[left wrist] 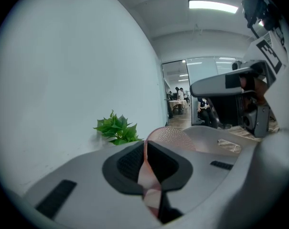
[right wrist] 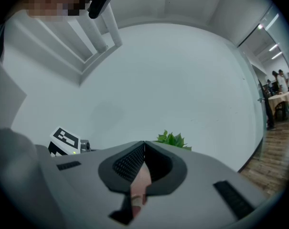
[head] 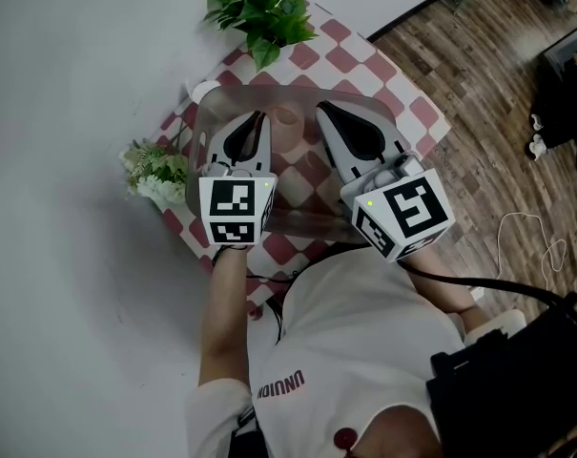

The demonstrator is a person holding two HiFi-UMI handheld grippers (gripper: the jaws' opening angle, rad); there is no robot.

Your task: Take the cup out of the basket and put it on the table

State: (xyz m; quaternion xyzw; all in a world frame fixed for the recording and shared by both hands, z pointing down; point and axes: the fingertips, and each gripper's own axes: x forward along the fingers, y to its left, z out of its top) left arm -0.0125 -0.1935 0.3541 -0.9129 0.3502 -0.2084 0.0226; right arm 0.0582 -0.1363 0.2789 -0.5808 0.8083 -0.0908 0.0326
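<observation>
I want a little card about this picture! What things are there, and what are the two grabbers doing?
table: covered with a pink-and-white checked cloth
basket: see-through, standing on the table
cup: pink, inside the basket, between the two grippers
left gripper: fingers shut on the cup's thin wall
right gripper: fingers together; something pink shows in the gap below them, unclear what
green plant: at the table's far edge
white flowers: at the table's left edge
job so far: cup not yet out on the table
</observation>
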